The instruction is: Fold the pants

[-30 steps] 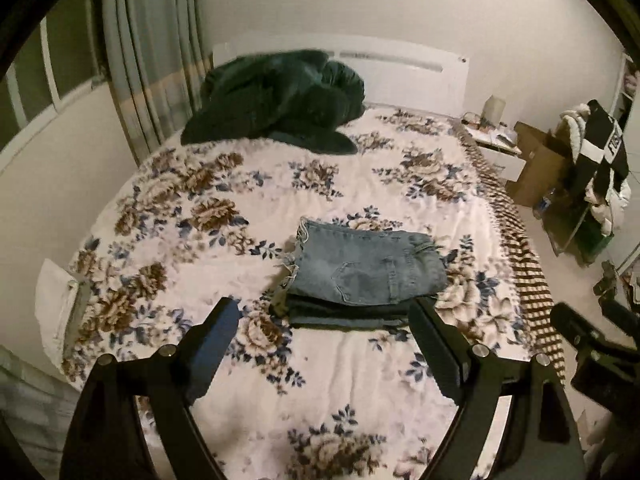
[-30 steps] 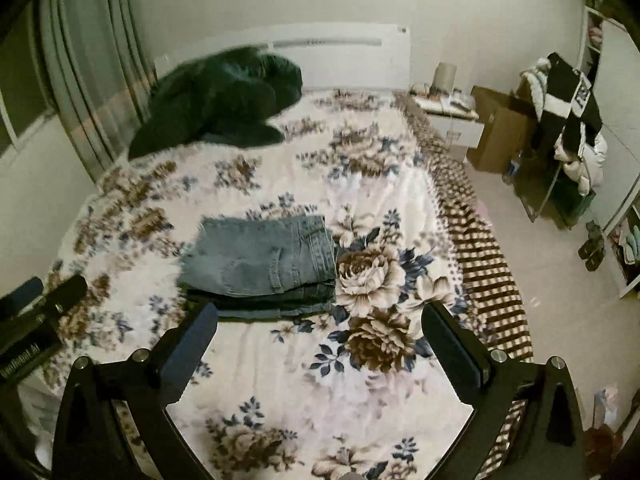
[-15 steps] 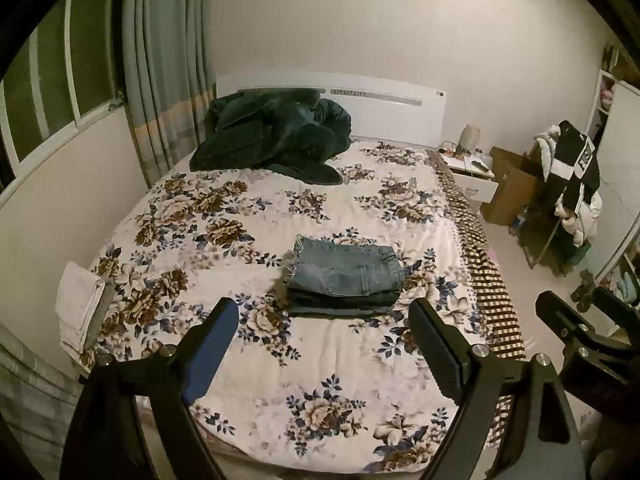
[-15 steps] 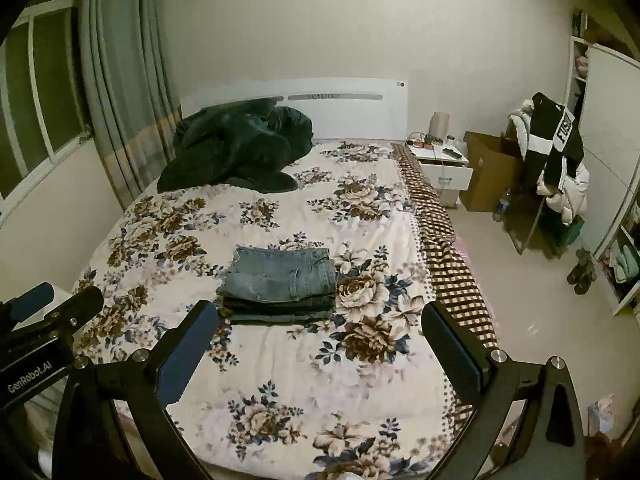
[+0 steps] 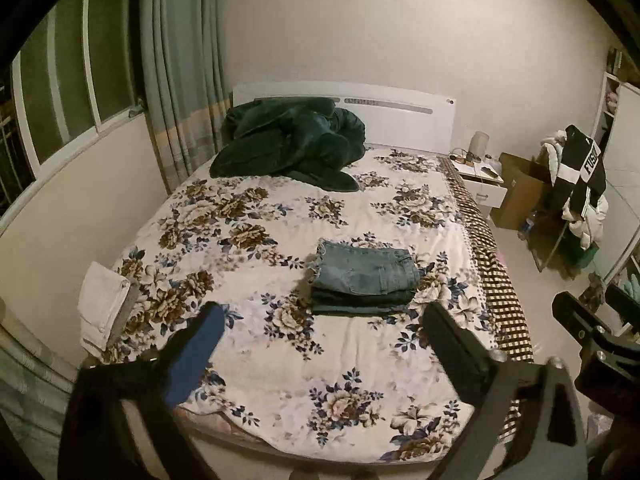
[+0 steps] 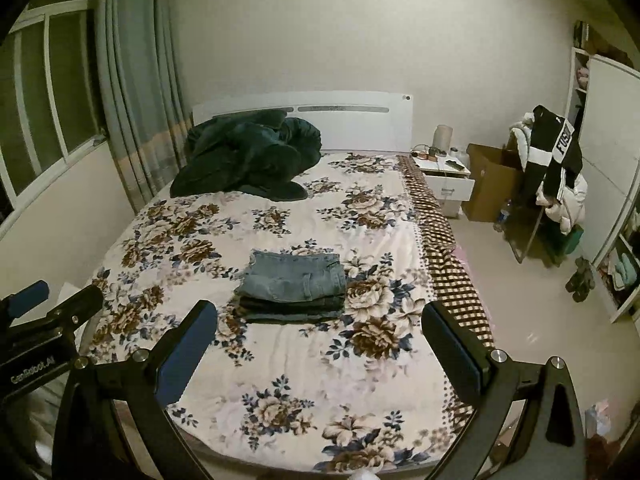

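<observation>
Folded jeans stacked on bed: soft, heavyish denim, best gripped along thick folded edge. Left tool, right tool spread apart, empty.

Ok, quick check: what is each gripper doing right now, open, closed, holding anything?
Left gripper: open, holding nothing, off the folded jeans.
Right gripper: open, holding nothing, also clear of the jeans.

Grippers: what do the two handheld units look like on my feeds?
Both are matte black. The left gripper and right gripper have angular fingers with blue inner pads and silver bolts. White GenRobot.AI lettering marks the left unit's body in the right view. No cables or sleeves visible.
</observation>
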`<state>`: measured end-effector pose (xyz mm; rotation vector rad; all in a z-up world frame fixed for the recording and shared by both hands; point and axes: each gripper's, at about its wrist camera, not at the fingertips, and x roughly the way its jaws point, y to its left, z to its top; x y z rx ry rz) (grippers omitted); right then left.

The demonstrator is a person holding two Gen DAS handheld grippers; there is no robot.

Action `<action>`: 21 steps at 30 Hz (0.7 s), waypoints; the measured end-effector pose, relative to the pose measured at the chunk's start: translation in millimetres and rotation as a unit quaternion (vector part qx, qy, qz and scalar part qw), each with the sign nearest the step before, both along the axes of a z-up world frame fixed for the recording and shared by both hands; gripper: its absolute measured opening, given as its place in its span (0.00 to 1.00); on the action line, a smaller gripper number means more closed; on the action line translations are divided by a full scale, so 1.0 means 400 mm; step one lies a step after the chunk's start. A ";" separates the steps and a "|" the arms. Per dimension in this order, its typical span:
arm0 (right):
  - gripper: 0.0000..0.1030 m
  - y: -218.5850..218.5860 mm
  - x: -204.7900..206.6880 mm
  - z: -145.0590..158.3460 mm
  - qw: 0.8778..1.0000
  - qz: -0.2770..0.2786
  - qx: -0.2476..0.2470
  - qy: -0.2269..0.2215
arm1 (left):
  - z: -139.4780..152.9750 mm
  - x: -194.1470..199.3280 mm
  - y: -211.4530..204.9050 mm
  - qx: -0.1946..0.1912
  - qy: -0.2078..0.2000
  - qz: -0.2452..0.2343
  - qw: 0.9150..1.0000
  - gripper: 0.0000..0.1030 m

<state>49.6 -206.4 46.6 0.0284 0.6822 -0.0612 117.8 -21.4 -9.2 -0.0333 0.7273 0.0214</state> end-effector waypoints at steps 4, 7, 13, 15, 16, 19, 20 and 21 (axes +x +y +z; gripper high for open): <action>1.00 0.005 -0.008 -0.001 1.000 -0.006 -0.002 -0.002 | 0.003 -0.012 0.006 0.006 -0.002 0.002 1.000 1.00; 1.00 0.005 -0.004 -0.007 1.000 -0.007 -0.003 -0.001 | 0.006 -0.016 0.011 0.006 0.002 -0.001 1.000 1.00; 1.00 0.002 0.009 -0.020 1.000 -0.006 -0.003 0.002 | 0.011 -0.019 0.015 0.010 0.001 -0.003 1.000 1.00; 1.00 0.000 0.010 -0.020 1.000 -0.007 -0.005 0.001 | 0.012 -0.015 0.014 0.009 0.000 -0.004 1.000 1.00; 1.00 0.001 0.007 -0.021 1.000 -0.006 -0.005 0.002 | 0.014 -0.017 0.016 0.009 -0.001 -0.004 1.000 1.00; 1.00 0.000 0.006 -0.021 1.000 -0.006 -0.002 0.002 | 0.018 -0.011 0.019 0.012 -0.003 -0.007 1.000 1.00; 1.00 -0.001 0.014 -0.025 1.000 -0.006 -0.002 0.003 | 0.019 -0.011 0.019 0.012 -0.004 -0.007 1.000 1.00; 1.00 0.001 0.018 -0.029 1.000 -0.006 -0.002 0.003 | 0.019 -0.010 0.019 0.012 -0.003 -0.007 1.000 1.00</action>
